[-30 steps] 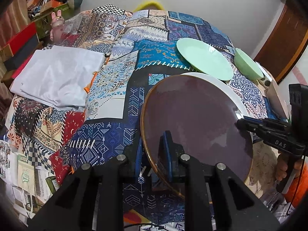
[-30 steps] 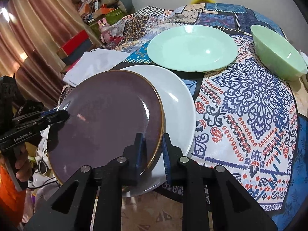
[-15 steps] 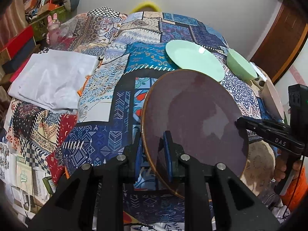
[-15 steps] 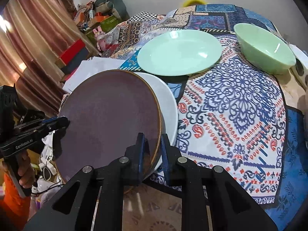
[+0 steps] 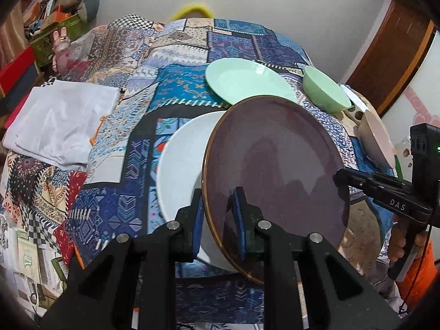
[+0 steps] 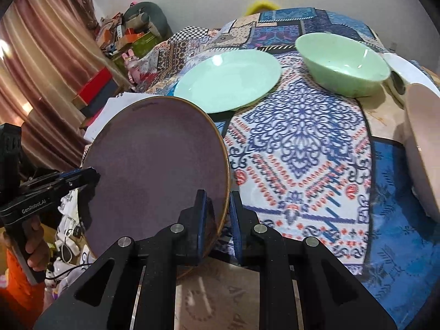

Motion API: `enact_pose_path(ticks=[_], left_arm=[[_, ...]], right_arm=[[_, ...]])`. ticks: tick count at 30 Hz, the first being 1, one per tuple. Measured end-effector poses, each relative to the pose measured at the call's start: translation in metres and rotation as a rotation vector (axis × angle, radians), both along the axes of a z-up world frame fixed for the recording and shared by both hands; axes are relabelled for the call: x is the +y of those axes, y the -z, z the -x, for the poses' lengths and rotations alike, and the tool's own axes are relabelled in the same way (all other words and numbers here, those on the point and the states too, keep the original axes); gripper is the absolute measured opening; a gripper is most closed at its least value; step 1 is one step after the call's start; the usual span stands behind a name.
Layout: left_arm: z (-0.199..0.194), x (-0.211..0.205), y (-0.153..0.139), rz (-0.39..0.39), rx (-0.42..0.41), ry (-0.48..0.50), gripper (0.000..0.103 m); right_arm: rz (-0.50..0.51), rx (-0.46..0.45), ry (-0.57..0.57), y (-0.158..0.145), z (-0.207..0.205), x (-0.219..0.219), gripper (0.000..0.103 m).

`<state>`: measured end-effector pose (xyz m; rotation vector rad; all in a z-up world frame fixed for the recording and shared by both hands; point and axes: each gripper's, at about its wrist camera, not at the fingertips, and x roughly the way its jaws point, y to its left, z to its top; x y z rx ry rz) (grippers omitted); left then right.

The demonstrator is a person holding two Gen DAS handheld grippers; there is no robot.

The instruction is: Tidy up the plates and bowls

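Both grippers hold one purple plate [image 5: 277, 170] with a gold rim, tilted above the bed. My left gripper [image 5: 218, 220] is shut on its near rim. My right gripper [image 6: 217, 217] is shut on the opposite rim of the same purple plate [image 6: 156, 170]. A white plate [image 5: 181, 162] lies on the quilt under and left of it. A mint green plate [image 5: 242, 79] [image 6: 228, 79] lies farther back. A mint green bowl [image 5: 324, 88] [image 6: 343, 60] stands to its right. A pinkish bowl [image 5: 376, 140] [image 6: 423, 143] lies at the right edge.
A patterned quilt [image 5: 115, 126] covers the bed. Folded white cloth [image 5: 60, 121] lies at the left. Boxes and clutter [image 5: 44, 27] stand at the back left, curtains [image 6: 49, 55] behind. A wooden door [image 5: 390, 52] is at the right.
The purple plate has been lifted and moved right off the white plate, which now shows uncovered to its left in the left wrist view. Both grippers stayed shut on it.
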<state>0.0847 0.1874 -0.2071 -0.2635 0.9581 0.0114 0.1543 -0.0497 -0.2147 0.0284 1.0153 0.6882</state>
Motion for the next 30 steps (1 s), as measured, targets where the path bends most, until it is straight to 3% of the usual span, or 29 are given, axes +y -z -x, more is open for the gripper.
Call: enact_pose_path(ticks=[30], left_arm=[[-0.037, -0.079, -0.007, -0.002, -0.008, 0.13, 0.02]], right_arm=[[-0.003, -0.023, 0.135, -0.008, -0.008, -0.082, 0.015]])
